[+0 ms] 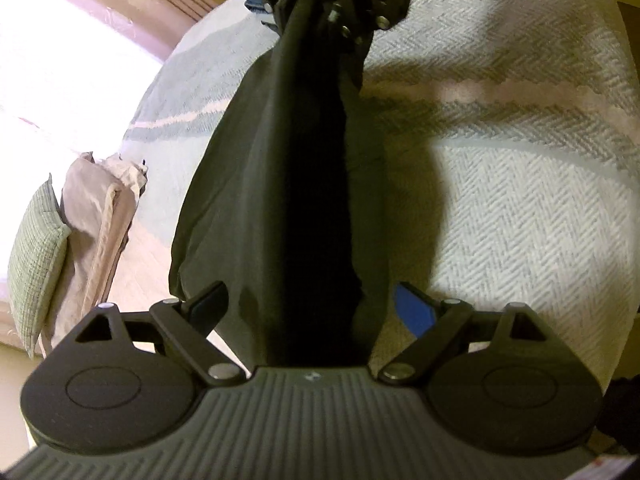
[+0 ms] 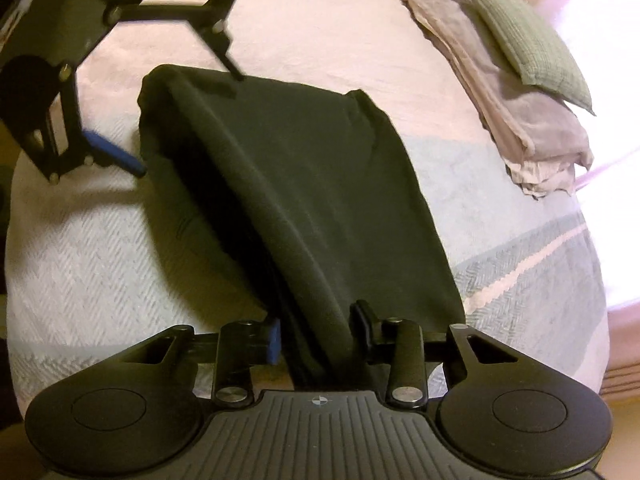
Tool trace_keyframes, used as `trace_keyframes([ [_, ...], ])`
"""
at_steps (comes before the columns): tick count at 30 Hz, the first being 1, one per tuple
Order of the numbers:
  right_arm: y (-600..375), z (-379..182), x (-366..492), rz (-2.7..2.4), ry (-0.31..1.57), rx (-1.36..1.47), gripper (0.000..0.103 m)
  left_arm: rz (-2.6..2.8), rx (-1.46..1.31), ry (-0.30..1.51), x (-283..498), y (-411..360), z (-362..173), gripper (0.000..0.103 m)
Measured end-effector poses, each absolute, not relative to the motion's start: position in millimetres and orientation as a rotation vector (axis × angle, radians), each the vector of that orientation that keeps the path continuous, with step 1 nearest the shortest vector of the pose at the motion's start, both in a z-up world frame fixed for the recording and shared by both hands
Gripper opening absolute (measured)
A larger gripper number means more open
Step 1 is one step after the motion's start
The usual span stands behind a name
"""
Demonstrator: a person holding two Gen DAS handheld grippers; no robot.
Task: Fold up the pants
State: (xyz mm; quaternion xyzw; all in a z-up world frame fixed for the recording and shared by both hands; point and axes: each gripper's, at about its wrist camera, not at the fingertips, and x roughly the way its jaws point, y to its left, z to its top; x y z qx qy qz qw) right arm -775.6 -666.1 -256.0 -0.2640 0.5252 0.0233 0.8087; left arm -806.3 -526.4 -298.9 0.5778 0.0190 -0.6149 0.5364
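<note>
The dark pants (image 2: pixel 304 184) hang stretched above the herringbone bedspread (image 2: pixel 100 240), strung between the two tools. The right gripper (image 2: pixel 316 332) is clenched on one end of the cloth, its fingers pressed into the folds. The left gripper (image 1: pixel 310 308) stands spread wide, the fabric running loose between its blue pad (image 1: pixel 416 312) and black pad (image 1: pixel 206 304).

No readable text — no labels, no numbers.

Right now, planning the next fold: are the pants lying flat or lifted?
Lifted: the pants stretch as a raised ridge between both grippers, shadow beneath on the bedspread.
</note>
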Motion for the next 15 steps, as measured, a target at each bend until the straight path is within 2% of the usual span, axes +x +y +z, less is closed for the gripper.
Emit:
trace_keyframes([
  [2, -667, -253, -776, 0.050, 1.120, -0.566, 0.033, -1.469, 1.328, 0.048, -811, -523, -288, 0.088],
  [10, -671, -242, -781, 0.037, 1.123, -0.466, 0.033, -1.427, 1.417, 0.017, -797, -534, -305, 0.085],
  [15, -685, -238, -779, 0.034, 1.126, -0.384, 0.033, -1.465, 1.476, -0.090, -780, -538, -302, 0.062],
])
